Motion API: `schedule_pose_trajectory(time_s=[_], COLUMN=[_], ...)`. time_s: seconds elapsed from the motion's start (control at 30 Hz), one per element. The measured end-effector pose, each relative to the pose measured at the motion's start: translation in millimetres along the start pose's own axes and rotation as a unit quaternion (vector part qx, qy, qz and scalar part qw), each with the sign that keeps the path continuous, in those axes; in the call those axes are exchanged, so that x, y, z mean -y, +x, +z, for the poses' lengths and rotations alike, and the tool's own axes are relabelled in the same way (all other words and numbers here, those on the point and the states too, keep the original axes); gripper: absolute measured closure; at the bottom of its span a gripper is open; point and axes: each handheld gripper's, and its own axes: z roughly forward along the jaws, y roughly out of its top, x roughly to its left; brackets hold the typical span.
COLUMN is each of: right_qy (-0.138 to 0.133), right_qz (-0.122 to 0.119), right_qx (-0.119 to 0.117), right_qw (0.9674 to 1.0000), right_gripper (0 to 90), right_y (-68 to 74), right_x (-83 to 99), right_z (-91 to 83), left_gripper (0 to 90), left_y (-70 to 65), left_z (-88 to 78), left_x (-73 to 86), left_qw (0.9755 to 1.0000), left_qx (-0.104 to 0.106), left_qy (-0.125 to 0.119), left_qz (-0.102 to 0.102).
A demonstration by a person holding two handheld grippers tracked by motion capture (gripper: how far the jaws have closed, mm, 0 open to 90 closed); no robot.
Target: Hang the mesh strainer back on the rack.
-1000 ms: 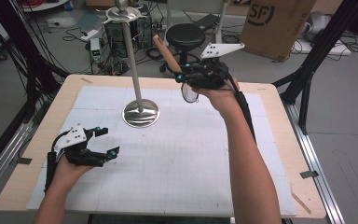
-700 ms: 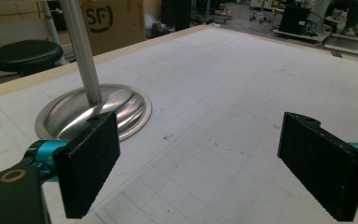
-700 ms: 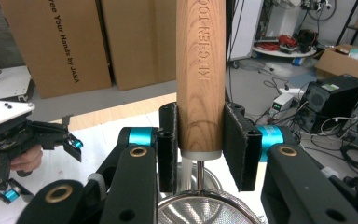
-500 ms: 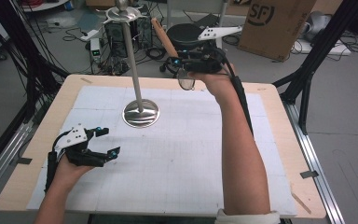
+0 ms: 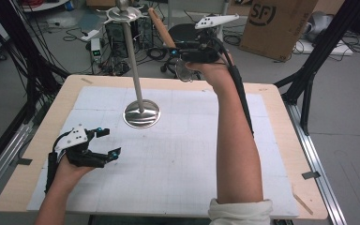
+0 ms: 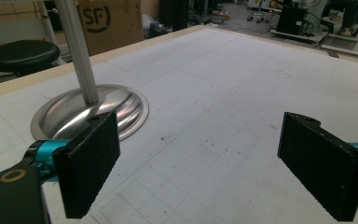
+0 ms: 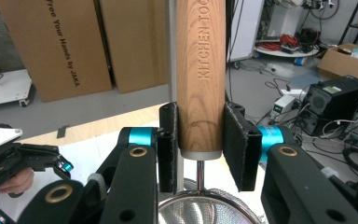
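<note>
A person stands at a worktop (image 5: 272,140) covered with a white gridded mat, holding a claw in each hand. The right claw (image 7: 200,140) is raised high beyond the far edge of the worktop, clamped on the wooden handle (image 7: 200,70) of a small mesh strainer (image 5: 183,71). The handle points up and slightly toward a tall metal stand (image 5: 132,51), while the mesh bowl hangs just below the claw. The handle sits squarely between the two black pads, gripped near its lower end where a metal collar begins. The step in hand looks like carrying the strainer toward the stand's top disc, probably to hang it there. That would call for moving the handle end over toward the stand's top. The left claw (image 5: 104,143) rests low on the worktop, near the stand's round base (image 6: 91,112), its jaws wide apart and empty.
</note>
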Motion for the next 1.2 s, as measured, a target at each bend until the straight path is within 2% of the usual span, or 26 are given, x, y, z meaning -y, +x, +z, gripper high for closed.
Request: schedule_pose_trajectory(time_s=[0.5, 0.93, 1.2], right_qy=[0.01, 0.028, 0.04], right_qz=[0.011, -0.007, -0.006], right_qx=[-0.004, -0.027, -0.022], right_qw=[0.9999, 0.9992, 0.9989], right_gripper=[68.2, 68.1, 67.9], right_y=[-2.7, 11.7, 16.6], right_x=[3.7, 3.3, 4.8], right_z=[12.3, 31.8, 43.6], left_gripper=[13.4, 13.4, 13.4], left_y=[-0.2, -0.6, -1.3], left_z=[-0.5, -0.2, 0.1], left_x=[-0.2, -0.6, -0.8], left_qw=[1.0, 1.0, 1.0], left_qx=[0.002, 0.002, 0.003], left_qy=[-0.001, -0.002, -0.001], left_qz=[-0.002, -0.001, -0.002])
